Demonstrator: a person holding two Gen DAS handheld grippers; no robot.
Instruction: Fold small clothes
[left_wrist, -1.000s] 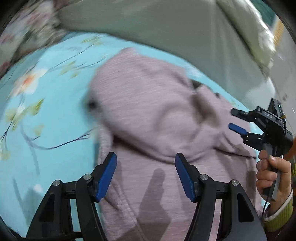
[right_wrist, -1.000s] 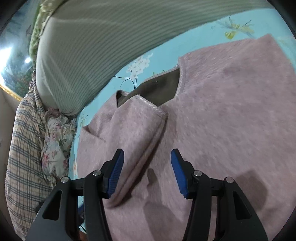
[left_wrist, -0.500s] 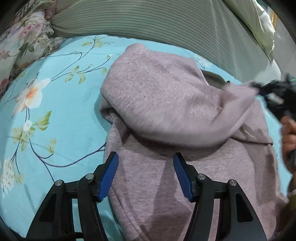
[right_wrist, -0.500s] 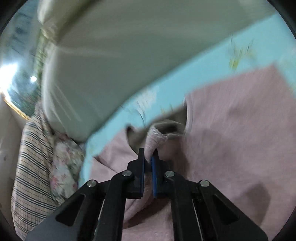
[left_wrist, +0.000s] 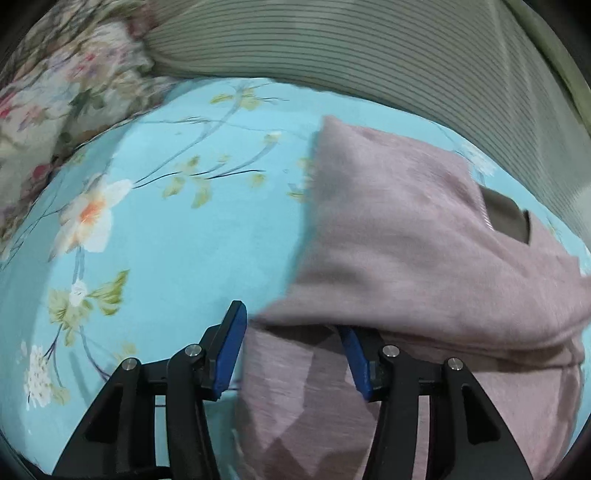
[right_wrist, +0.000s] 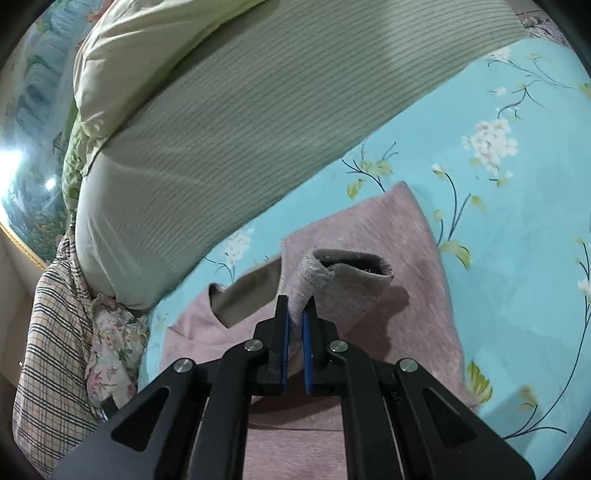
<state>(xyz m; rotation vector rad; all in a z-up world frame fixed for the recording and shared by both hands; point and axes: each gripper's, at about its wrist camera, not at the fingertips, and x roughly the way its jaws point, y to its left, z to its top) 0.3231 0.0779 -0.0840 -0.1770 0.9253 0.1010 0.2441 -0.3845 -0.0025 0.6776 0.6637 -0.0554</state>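
The right tool (right_wrist: 294, 334) pinches the pink sweater's (right_wrist: 373, 236) sleeve cuff (right_wrist: 345, 267); the left tool (left_wrist: 291, 350) gapes wide over its edge, holding nothing

Soft, even indoor light. The left view is motion-blurred, worst on the sweater (left_wrist: 424, 236); the right view is sharper. Glare flares at 9 o'clock there. Fisheye bends and darkens the rims; shadows under the fingers (right_wrist: 282, 332).

Open left tool (left_wrist: 291, 347) — over pink sweater (left_wrist: 424, 240)
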